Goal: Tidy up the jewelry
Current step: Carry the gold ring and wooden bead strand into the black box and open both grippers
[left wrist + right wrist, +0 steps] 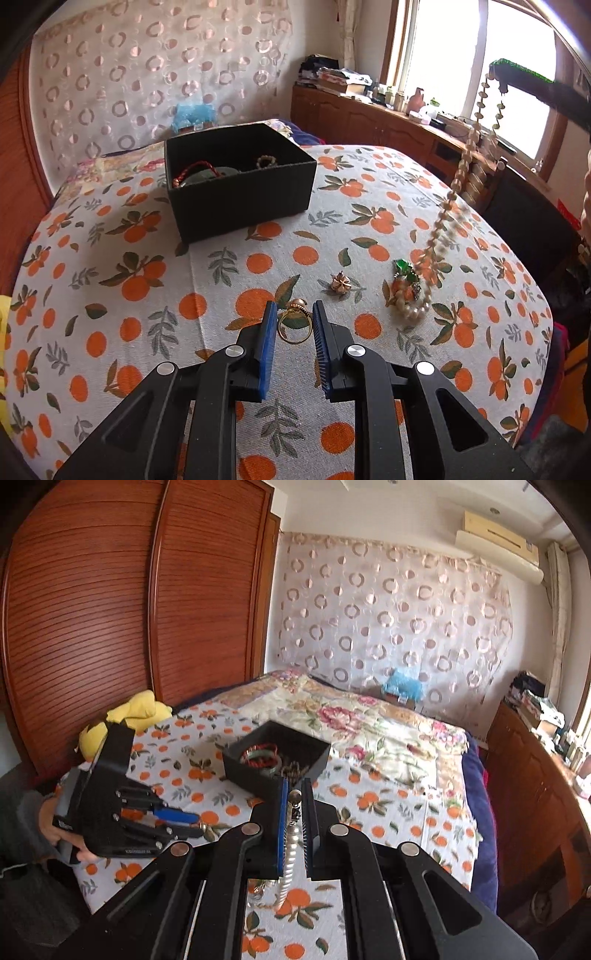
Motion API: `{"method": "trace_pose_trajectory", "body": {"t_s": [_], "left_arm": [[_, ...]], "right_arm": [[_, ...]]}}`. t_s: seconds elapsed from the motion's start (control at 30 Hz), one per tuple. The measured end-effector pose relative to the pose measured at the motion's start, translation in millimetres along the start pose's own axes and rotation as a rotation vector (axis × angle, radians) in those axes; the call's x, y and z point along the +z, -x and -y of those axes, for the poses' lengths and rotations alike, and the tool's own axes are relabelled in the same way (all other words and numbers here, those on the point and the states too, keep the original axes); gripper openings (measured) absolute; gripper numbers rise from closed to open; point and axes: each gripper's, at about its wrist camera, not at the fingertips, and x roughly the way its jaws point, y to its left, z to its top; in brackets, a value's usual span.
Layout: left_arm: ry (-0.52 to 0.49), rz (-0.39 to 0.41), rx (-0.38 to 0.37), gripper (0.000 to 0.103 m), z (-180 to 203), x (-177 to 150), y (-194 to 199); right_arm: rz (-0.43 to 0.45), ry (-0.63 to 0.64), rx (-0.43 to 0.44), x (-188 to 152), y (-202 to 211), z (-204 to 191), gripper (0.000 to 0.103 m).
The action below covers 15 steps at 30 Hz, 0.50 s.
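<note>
A gold pearl ring (294, 322) lies on the orange-print cloth (155, 229) between the blue pads of my left gripper (294, 314), which is open around it. My right gripper (294, 794) is shut on a pearl necklace (290, 853) that hangs down; in the left wrist view the necklace (463, 166) hangs from high at the right with its low end on the cloth. A black box (240, 177) with bracelets inside stands at the back; it also shows in the right wrist view (275, 758). A small flower brooch (340, 283) and a green brooch (406, 275) lie on the cloth.
A yellow plush toy (125, 716) lies at the bed's left edge by the wooden wardrobe (129, 602). A floral quilt (369, 723) covers the far bed. A wooden sideboard (369, 114) with clutter runs under the window on the right.
</note>
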Motion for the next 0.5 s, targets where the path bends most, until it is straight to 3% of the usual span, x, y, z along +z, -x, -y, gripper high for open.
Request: {"method": "trace_pose_trajectory", "body": {"t_s": [0.5], "left_arm": [[0.024,0.041,0.005,0.018,-8.2,2.6,15.4]], "right_arm": [[0.095,0.046,-0.033,57.5,26.3,0.4,0.008]]}}
